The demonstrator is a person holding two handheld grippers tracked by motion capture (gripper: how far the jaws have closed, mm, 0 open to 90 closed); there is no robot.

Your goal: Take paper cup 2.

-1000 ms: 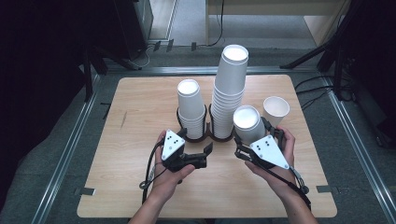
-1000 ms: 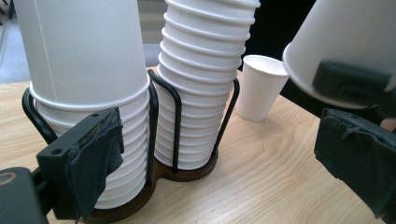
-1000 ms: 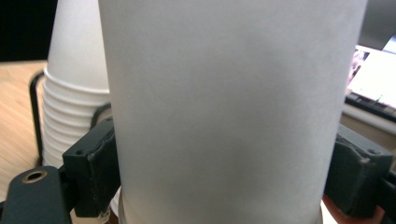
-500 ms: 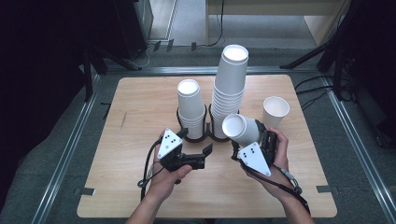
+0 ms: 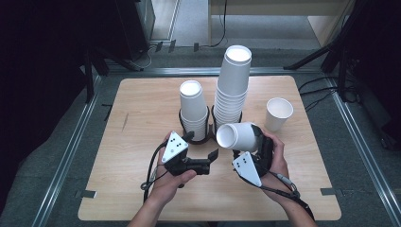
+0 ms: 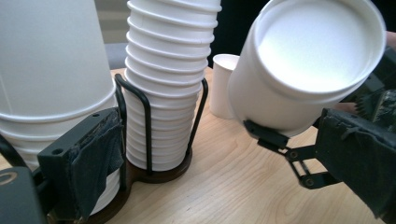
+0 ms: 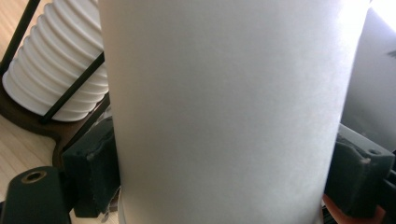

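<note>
My right gripper [image 5: 253, 141] is shut on a white paper cup [image 5: 238, 136], pads pressed on both sides of its wall [image 7: 224, 107]. The cup lies tipped sideways, its recessed bottom [image 6: 313, 46] turned toward my left gripper [image 5: 202, 145]. That gripper is open and holds nothing; one jaw is beside the short stack of upturned cups [image 5: 193, 106], the other points at the held cup. A tall stack of upturned cups [image 5: 234, 85] stands just behind the held cup. Both stacks sit in a black wire holder [image 6: 148, 135] on a dark base.
A single upright white cup [image 5: 278, 112] stands on the wooden table [image 5: 142, 109] to the right of the tall stack. A metal rail runs along each side of the table. Cables trail from both grippers toward the near edge.
The right gripper has rolled the cup from bottom-up to lying on its side and has sunk a little toward the table. The left gripper has stayed put.
</note>
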